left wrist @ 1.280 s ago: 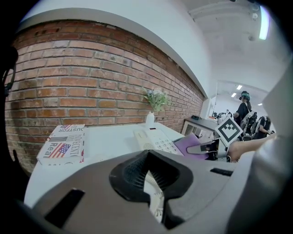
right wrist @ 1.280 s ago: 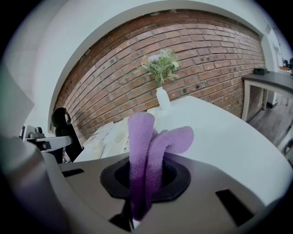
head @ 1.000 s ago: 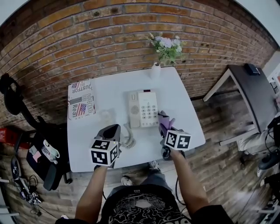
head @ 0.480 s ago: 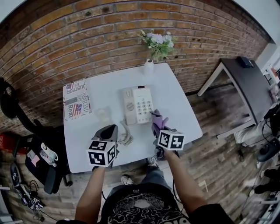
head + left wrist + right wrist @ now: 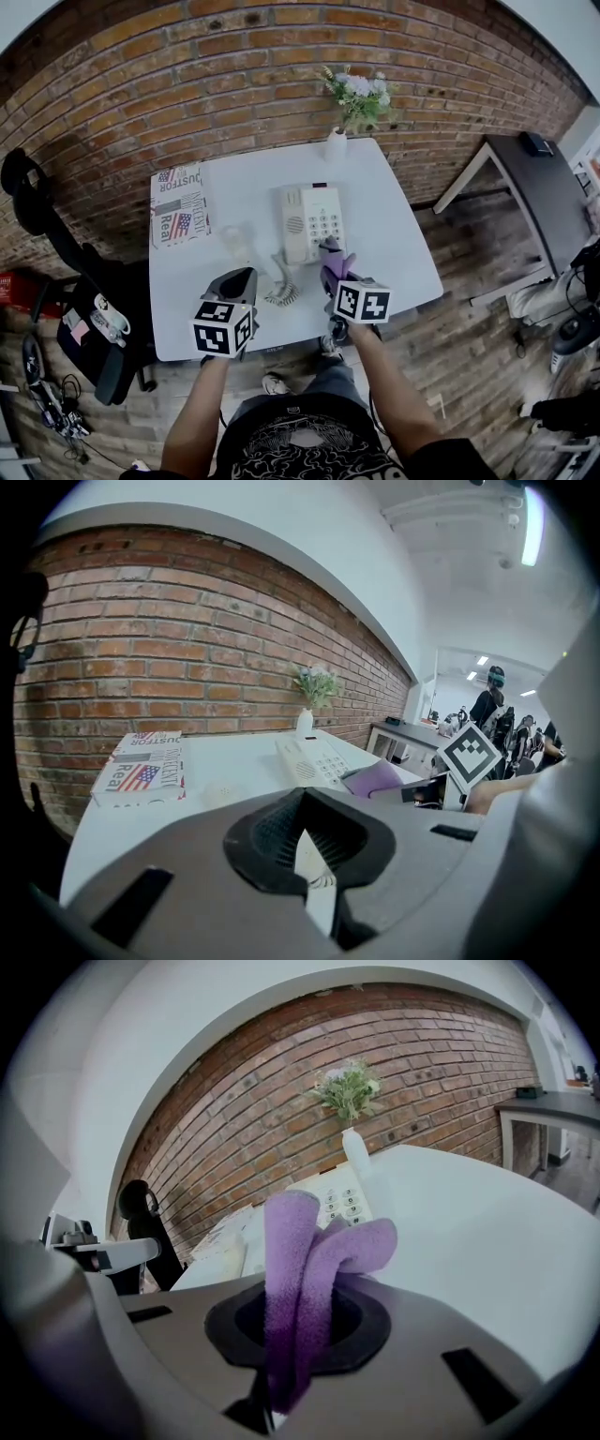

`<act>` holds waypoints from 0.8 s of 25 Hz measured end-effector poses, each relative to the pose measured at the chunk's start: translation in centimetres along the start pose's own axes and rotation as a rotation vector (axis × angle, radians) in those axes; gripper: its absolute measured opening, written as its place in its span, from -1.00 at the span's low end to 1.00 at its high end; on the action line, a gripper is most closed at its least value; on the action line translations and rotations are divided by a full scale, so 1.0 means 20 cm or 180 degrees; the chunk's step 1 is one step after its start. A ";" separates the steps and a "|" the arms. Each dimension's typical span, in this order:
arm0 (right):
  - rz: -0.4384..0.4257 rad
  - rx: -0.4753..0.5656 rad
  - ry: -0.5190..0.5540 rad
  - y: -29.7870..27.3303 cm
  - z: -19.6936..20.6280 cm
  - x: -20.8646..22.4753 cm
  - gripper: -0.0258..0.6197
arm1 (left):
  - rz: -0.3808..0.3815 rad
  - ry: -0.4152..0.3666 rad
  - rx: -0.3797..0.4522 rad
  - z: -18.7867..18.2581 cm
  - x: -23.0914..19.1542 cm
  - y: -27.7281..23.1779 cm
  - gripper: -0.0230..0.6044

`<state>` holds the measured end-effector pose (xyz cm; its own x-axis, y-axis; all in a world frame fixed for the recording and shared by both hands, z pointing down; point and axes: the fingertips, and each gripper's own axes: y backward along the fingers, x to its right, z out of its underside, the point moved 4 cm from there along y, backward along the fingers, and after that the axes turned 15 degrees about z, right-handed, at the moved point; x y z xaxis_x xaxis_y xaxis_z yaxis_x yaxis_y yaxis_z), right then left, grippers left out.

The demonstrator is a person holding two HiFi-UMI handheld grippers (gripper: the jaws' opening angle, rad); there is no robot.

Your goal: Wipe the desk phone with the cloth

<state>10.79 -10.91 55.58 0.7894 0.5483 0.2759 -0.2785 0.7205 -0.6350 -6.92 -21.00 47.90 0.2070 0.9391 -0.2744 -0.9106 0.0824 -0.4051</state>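
The right tool, clamped on the cloth, sits just before the phone, whose length runs straight ahead; the closed, empty left tool is farther off.

Head view looks steeply down; both low gripper views share the desk phone.

A box at the far left corner of the table carries the only readable print: "JUSTFOR" along its far end and "Real" beside a stars-and-stripes flag at its near end. Its smaller lines, and the keys of the phone, are too small to read.
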 end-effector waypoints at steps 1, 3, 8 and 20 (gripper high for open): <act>-0.0017 -0.0005 0.0011 0.00 0.00 -0.02 -0.77 | -0.0012 0.0002 0.0004 0.00 -0.01 0.01 -0.91; -0.0051 -0.0017 0.0041 -0.02 0.01 -0.06 -0.77 | -0.0038 0.0012 0.0007 0.01 -0.02 0.04 -0.91; -0.0140 -0.0047 0.0119 -0.04 0.03 -0.15 -0.77 | -0.0097 0.0034 0.0001 0.04 -0.05 0.10 -0.91; -0.0386 -0.0124 0.0303 -0.10 0.07 -0.35 -0.77 | -0.0244 0.0100 -0.0019 0.11 -0.14 0.24 -0.91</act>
<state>5.00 -15.64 55.98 0.8647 0.4143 0.2839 -0.1581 0.7610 -0.6292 -12.67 -22.58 48.65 0.2873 0.9192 -0.2694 -0.8895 0.1517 -0.4311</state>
